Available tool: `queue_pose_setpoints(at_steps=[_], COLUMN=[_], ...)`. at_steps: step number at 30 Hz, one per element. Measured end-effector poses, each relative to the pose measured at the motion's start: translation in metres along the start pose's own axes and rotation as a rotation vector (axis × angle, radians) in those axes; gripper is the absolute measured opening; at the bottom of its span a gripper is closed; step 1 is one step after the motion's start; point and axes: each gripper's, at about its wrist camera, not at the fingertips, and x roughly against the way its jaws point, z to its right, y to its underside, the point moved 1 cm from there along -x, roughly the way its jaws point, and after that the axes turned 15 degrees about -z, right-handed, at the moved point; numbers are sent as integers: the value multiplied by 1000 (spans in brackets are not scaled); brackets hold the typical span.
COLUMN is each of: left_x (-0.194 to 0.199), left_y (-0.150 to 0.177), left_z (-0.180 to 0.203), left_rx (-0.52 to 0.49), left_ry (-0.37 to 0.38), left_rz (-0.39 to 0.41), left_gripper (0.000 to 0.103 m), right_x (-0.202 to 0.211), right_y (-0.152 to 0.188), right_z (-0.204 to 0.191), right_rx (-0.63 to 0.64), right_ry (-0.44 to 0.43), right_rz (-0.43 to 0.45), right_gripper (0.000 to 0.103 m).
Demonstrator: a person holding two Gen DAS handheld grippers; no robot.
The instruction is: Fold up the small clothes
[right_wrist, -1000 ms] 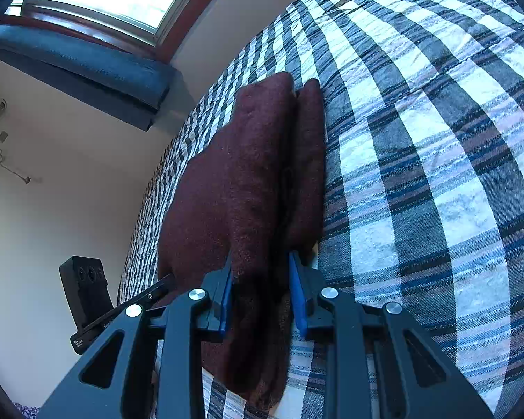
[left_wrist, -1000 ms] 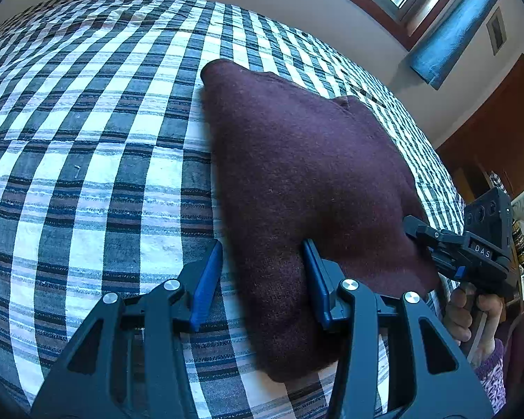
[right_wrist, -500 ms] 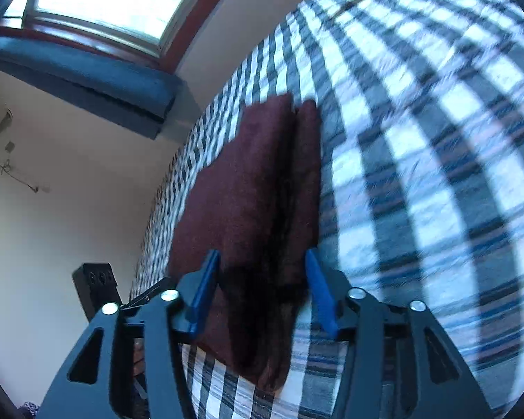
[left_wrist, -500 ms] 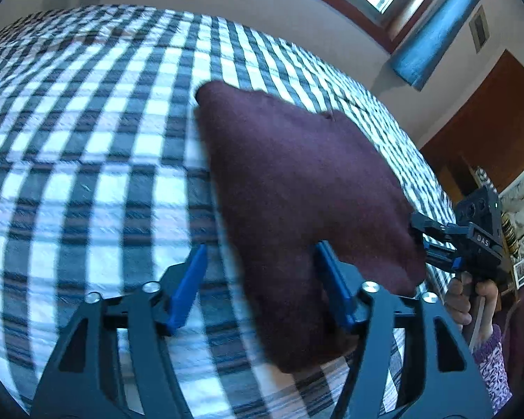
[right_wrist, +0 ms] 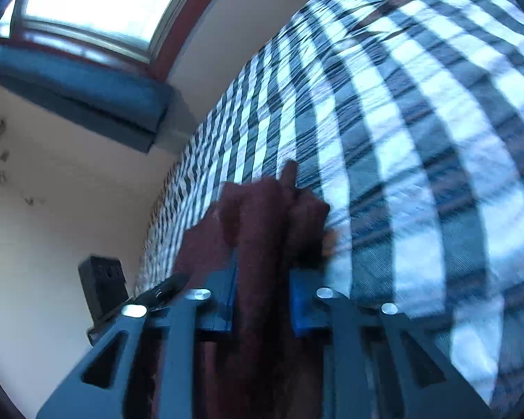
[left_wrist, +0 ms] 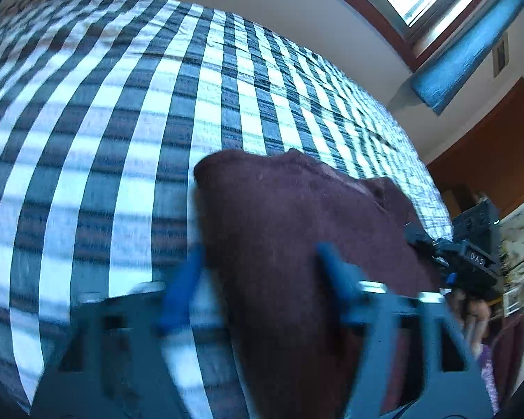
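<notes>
Both tongs had just been closing on the maroon garment (left_wrist: 297, 230) after standing wider half a second earlier, and the garment, which had lain flat and spread up the middle of each frame, had bunched and sat lower in both views, with more checked bed (left_wrist: 129, 111) showing beyond it. In the left wrist view the left tongs (left_wrist: 258, 279) filled the blurred lower part of the frame, their blue pads (left_wrist: 181, 282) either side of the garment's near left edge; the blur left it unclear whether the pads pressed the cloth. The garment ran from the lower centre toward the right, its far edge humped over the bed. At the right edge of that frame the right tongs (left_wrist: 433, 248) reached into the garment's right side, with a hand (left_wrist: 475, 314) below them and a purple patterned sleeve (left_wrist: 489, 377) near the lower right corner. In the right wrist view the right tongs (right_wrist: 262, 300) were clamped on a thick upright fold of the garment (right_wrist: 262, 230), blue pads (right_wrist: 302, 307) tight against the cloth on both sides, the fold rising to a crumpled peak at the frame's centre. The bed swept across the right half. A window (right_wrist: 97, 3) lay at upper left, a blue blind (right_wrist: 80, 90) below it, and the black body of the left tongs (right_wrist: 104, 286) showed at lower left.
</notes>
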Motion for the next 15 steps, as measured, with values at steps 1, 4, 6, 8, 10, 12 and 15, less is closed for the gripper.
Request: queue_pose_setpoints(at_steps=[1,4,6,8,10,12,15], left_x=[-4,-11,-14,-10,-4,6,21], left_y=[-4,-17,-21,-19,-14,2,36], left_z=[2,6,7,10,10,7,4], left_rx=[-13,-26,-37,-50,-49,-28,-5], left_ry=[-11,-44,-47,-40,-21,22,56], left_rz=[-10,-10,-4,4,-11,-24,-20], left_gripper=[31,26,27,29,38,57,65], right_x=[-2,-7,-3,5,14,23,30], right_y=[0,-2,-1,6,21,39,72], right_z=[0,14,13,13,14,14,8], right_rx=[-3,-44,-37,-44,-72,-71,-61], right_ry=[10,-24,-40,-48,-82,-105,-104], right_rz=[1,-1,4,1,1,-5,-38], right_gripper=[22,22,23,32,46,56,59])
